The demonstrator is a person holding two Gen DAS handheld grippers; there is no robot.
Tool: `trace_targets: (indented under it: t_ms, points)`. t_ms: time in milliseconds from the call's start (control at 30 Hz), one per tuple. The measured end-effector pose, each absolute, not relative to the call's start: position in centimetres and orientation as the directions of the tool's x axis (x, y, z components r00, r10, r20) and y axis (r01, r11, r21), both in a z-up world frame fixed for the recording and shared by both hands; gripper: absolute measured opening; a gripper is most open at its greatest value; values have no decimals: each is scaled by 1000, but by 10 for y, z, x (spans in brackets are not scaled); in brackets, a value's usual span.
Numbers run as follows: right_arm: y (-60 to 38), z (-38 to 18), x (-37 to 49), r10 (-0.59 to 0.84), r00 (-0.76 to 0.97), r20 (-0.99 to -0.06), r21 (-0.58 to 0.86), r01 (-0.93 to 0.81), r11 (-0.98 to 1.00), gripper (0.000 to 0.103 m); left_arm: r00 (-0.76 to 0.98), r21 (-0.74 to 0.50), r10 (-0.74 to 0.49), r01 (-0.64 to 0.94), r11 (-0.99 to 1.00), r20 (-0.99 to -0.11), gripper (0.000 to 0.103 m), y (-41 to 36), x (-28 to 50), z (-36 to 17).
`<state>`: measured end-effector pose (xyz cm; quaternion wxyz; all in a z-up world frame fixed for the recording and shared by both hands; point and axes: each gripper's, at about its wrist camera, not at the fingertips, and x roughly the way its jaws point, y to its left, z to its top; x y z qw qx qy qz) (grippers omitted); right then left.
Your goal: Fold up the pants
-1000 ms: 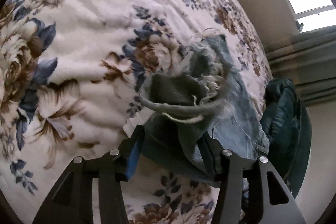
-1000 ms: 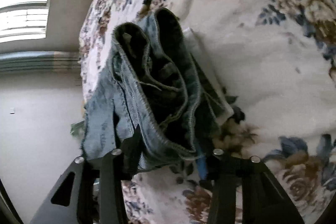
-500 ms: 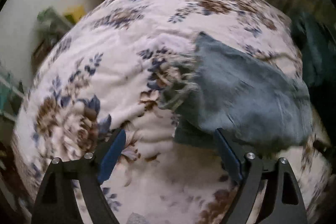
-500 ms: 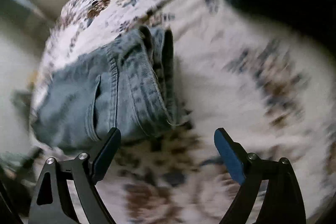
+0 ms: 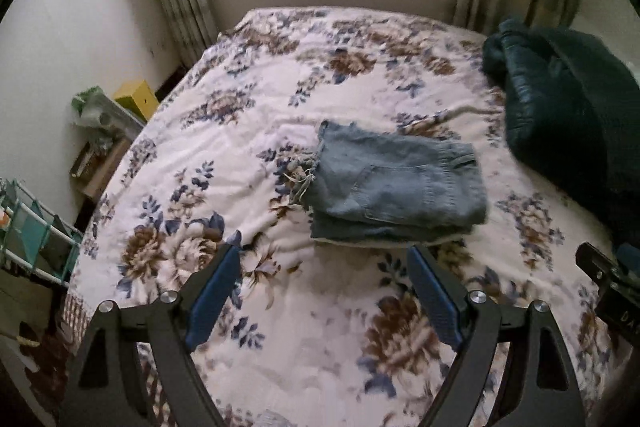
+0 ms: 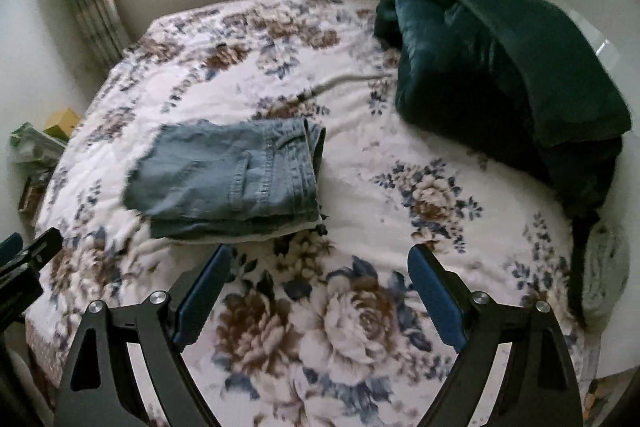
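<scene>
Faded blue denim is what matters here: the jeans (image 5: 396, 187) lie as a compact, several-layer rectangular bundle near the middle of the bed (image 5: 280, 99), resting on the floral blanket (image 6: 400, 195). In the left wrist view the frayed hem ends (image 5: 300, 175) poke out at the bundle's left side, while a back pocket and the seams face up; in the right wrist view the waistband edge (image 6: 316, 147) stands at the bundle's right side. A pale strip shows under the near edge of the stack, but what it is cannot be told.

The left gripper (image 5: 324, 283) hangs above the blanket, short of the bundle, its jaws spread wide with nothing between the blue pads (image 5: 214, 291). The right gripper (image 6: 316, 287) is likewise held off the cloth, jaws wide apart and empty, with the jeans ahead and to its left. Neither touches the denim.

Judging from how things lie, the folding looks essentially done: the layers sit stacked and fairly square, with only the ragged hems spoiling the outline. What could remain is at most a small tidy-up or pressing the stack flat. A dark green quilt (image 6: 500, 67) is heaped at the bed's right side, well apart from the jeans.
</scene>
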<state>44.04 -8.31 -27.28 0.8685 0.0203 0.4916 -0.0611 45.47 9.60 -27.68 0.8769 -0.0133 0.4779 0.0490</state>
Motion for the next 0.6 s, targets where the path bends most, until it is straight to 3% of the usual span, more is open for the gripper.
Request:
trace_targets:
  t_ms: [600]
  points:
    - [-60,-34,161,-60,715,-696,-70,16,997,92,694,9,34,-39,999,-719,85,72,224,-85]
